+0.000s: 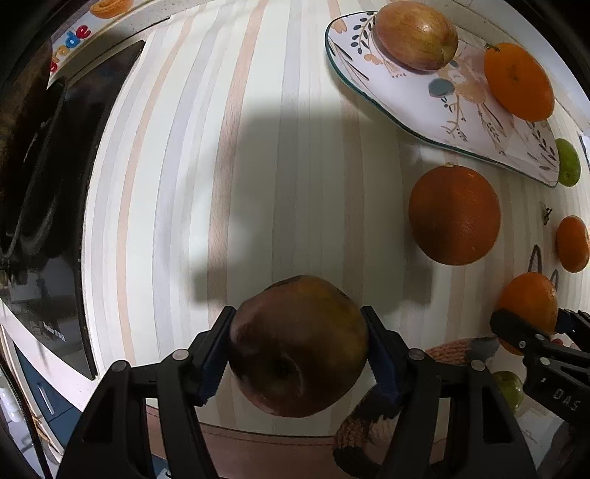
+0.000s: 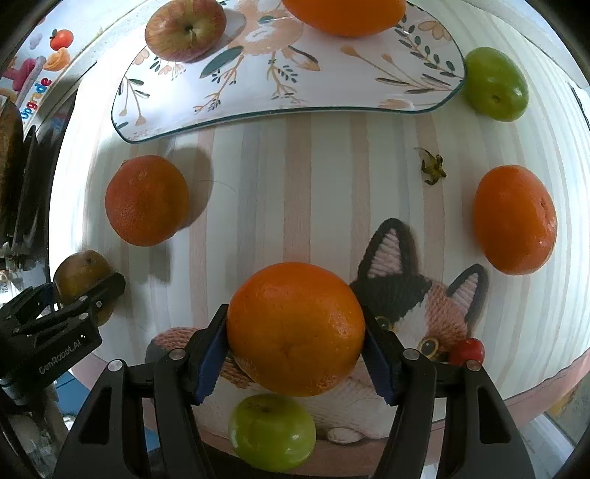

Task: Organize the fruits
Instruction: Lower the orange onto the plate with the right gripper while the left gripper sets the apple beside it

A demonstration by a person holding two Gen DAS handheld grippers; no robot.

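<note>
Between the blue pads of the left gripper (image 1: 298,352), at 6 o'clock in the left wrist view, a dark brownish apple (image 1: 298,346) is clenched; its dimple faces the camera, so its core axis runs roughly along the fingers. At 6 o'clock in the right wrist view, the right gripper (image 2: 295,348) grasps an orange (image 2: 295,329) the same way, above the striped tablecloth (image 2: 320,177) with its knitted cat picture (image 2: 413,306). At 12 o'clock there lies the floral plate (image 2: 258,95), long side running left to right, carrying a red apple (image 2: 185,29) with its stem end facing the camera at 11 o'clock and another orange (image 2: 344,14). Loose on the cloth sit an orange (image 2: 146,199) at 9 o'clock, one (image 2: 514,219) at 3 o'clock, a green fruit (image 2: 495,84) touching the plate's rim at 2 o'clock, and another green fruit (image 2: 272,431) below the held orange.
</note>
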